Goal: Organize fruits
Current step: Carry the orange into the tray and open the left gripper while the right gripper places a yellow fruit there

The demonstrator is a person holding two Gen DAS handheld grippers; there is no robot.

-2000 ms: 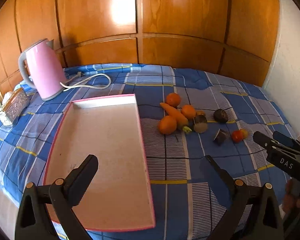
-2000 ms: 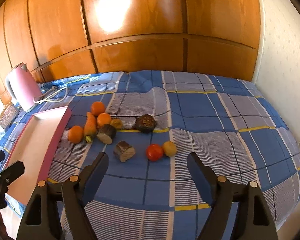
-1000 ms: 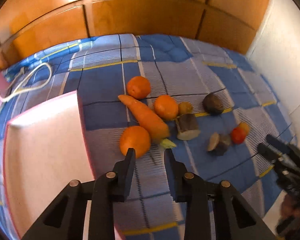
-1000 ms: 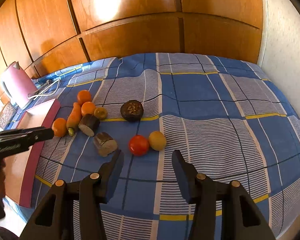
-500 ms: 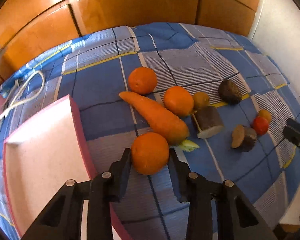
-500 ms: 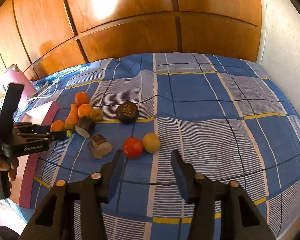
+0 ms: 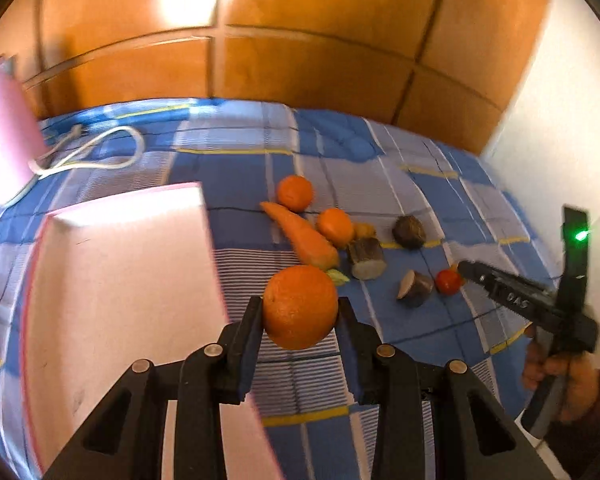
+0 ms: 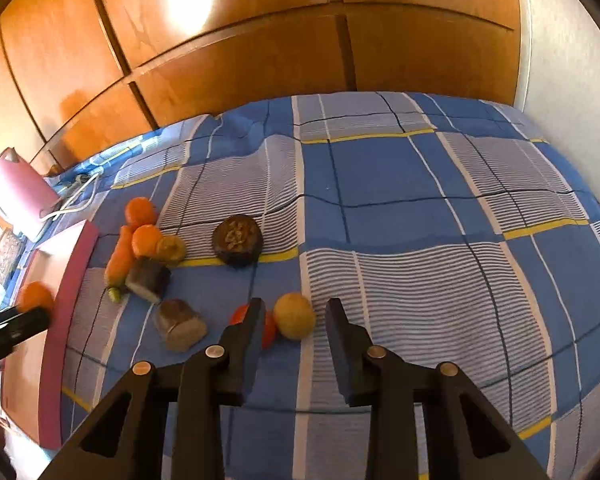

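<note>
My left gripper (image 7: pixel 298 312) is shut on an orange (image 7: pixel 300 306) and holds it above the blue checked cloth, just right of the pink-rimmed tray (image 7: pixel 112 280). The held orange also shows in the right wrist view (image 8: pixel 36 296) at the tray's edge (image 8: pixel 66 292). My right gripper (image 8: pixel 294 320) is open, its fingers either side of a yellow fruit (image 8: pixel 294 316), with a red tomato (image 8: pixel 266 326) behind the left finger. Two more oranges (image 7: pixel 295 193) (image 7: pixel 335 222) and a carrot (image 7: pixel 300 236) lie on the cloth.
A pink kettle (image 7: pixel 4 140) with a white cord (image 7: pixel 100 152) stands at the back left. Dark cut root pieces (image 8: pixel 148 278) (image 8: pixel 180 324) and a round dark fruit (image 8: pixel 238 240) lie among the fruits. Wooden panels close the back, a white wall the right.
My left gripper closed on the nearest orange and lifted it off the cloth toward the tray. My right gripper moved down and forward around the yellow fruit.
</note>
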